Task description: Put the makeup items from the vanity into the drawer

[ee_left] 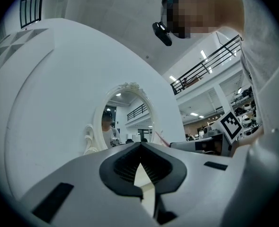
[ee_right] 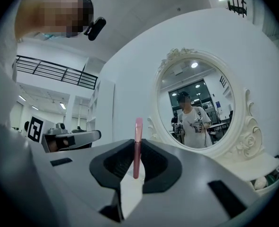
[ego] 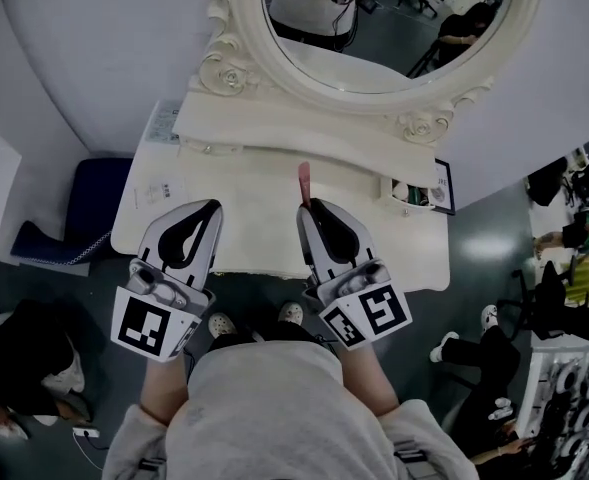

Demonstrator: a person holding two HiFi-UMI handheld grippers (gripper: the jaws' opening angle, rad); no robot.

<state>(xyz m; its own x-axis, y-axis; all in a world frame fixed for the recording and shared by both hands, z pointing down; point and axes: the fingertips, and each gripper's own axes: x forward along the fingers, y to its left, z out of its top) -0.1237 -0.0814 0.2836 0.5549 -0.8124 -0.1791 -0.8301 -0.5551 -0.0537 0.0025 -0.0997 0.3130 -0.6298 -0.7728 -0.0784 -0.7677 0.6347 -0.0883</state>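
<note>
Firmly pinched between the jaws of the right gripper [ego: 308, 208], a slim pink makeup stick [ego: 304, 180] stands upright above the white vanity top [ego: 254, 183], its upper end poking clear of the jaw tips. The left gripper [ego: 212, 208] hangs alongside, over the vanity's left half, its jaws brought together at the tips with nothing between them. At the right end of the vanity's raised shelf a small drawer [ego: 411, 194] stands open, holding things too small to tell. An oval mirror [ego: 374, 28] in a carved white frame rises behind. A printed sheet [ego: 161, 120] lies at the vanity's back left corner, and a dark blue stool [ego: 94, 203] sits on the floor beside that end.
</note>
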